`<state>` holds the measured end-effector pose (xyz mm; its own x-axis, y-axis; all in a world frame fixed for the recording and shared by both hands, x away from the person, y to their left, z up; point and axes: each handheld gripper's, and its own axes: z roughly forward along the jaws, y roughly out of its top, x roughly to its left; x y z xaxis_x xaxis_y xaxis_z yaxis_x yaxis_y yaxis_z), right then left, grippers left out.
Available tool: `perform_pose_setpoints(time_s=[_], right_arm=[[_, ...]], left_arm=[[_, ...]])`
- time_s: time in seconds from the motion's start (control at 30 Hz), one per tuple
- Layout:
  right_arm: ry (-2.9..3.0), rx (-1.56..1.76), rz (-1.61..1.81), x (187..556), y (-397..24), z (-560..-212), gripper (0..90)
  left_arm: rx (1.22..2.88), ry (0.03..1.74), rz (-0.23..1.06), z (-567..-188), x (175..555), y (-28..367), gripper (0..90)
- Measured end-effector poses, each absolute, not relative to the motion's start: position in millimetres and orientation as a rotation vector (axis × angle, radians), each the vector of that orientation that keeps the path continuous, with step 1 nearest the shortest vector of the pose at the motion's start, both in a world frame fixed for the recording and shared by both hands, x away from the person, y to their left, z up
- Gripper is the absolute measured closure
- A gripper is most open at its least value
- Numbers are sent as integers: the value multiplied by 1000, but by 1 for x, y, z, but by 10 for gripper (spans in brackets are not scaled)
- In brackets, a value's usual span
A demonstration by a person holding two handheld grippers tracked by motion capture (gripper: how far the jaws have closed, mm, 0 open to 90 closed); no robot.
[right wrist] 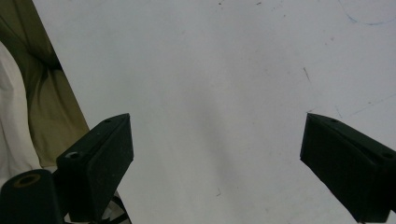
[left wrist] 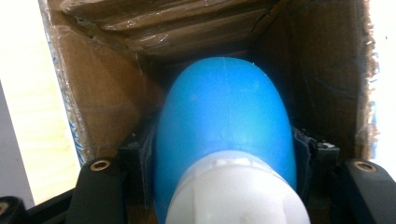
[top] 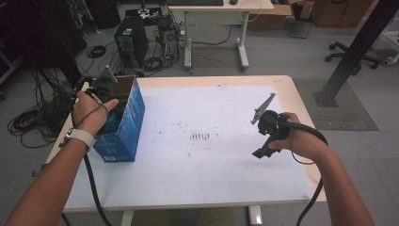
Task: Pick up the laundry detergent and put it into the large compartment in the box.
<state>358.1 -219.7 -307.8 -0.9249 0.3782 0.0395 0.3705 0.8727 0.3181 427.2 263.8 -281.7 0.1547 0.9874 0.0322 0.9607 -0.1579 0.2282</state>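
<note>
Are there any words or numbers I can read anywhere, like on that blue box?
None can be read. The blue box has a small white label near its bottom edge, too blurred to read. The blue bottle shows no print, and the table bears only scuff marks.

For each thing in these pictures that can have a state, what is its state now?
Left gripper: shut on the blue bottle, inside the box.
Blue bottle: white cap on, clamped between the jaws, pointing into the box.
Cardboard box: open at the top, standing on the table's left edge.
Right gripper: open, empty, above the white table.
</note>
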Motion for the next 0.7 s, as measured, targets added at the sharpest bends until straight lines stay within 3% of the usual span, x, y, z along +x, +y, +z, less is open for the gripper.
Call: perform_pose_setpoints(time_s=[0.7], right_arm=[[3021,617,494,357,-220,-310,97]], left_arm=[[2253,1920,213,-287,430,270,323]])
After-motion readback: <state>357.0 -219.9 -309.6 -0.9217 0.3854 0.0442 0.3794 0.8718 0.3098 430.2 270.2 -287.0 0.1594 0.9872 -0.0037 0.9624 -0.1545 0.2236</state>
